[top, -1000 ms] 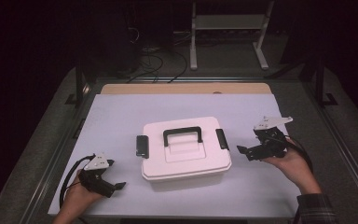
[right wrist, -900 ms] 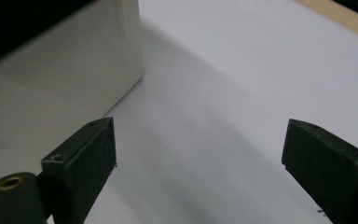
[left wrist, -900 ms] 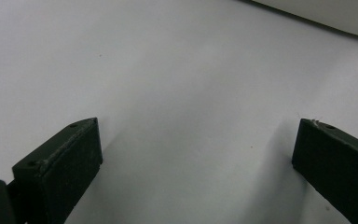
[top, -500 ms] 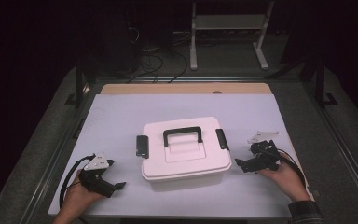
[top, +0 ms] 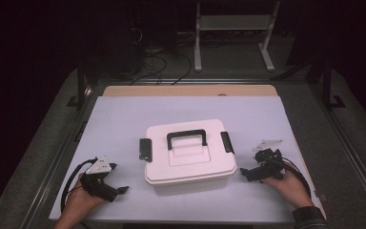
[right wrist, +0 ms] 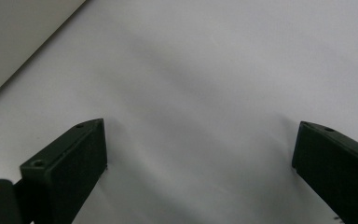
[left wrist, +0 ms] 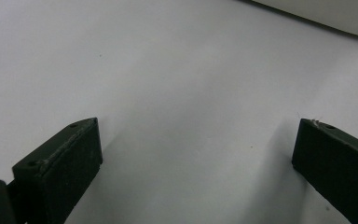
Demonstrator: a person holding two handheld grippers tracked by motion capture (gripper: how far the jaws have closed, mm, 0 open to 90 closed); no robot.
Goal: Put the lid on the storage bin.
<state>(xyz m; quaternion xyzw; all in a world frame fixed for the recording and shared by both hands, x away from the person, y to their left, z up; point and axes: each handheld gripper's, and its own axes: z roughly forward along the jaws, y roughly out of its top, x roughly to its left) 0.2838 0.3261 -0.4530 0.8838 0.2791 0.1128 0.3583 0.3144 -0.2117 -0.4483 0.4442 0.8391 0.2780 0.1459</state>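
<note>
— High view first, from the left: what have you got?

— My left gripper sits low on the white table cover, near the front left corner, its cable looping behind my hand. Its jaws stand wide apart with nothing between them; in the left gripper view I see only bare white cover between the two black jaws, and a strip of the box's lower edge at the top right.

— And the box itself?

— One white plastic storage box in the middle of the cover, lid on. It has one black carry handle lying across the lid and two black latches, one on the left end and one on the right end. Both grippers are apart from it; neither touches it.

— The right side?

— My right gripper lies just beside the box's right front corner, pointing toward it, with the grey three-cornered plate on top. Its jaws are also spread wide and hold nothing. In the right gripper view the cover lies bare between them, and the box's side fills the top left corner.

— Anything in the way?

— Nothing lies between either gripper and the box. Beyond the cover, a strip of wooden tabletop shows at the far edge; behind it, on the dark floor, cables and one white metal stand.

— Count?

— One box, one handle, two latches, two grippers.
</note>
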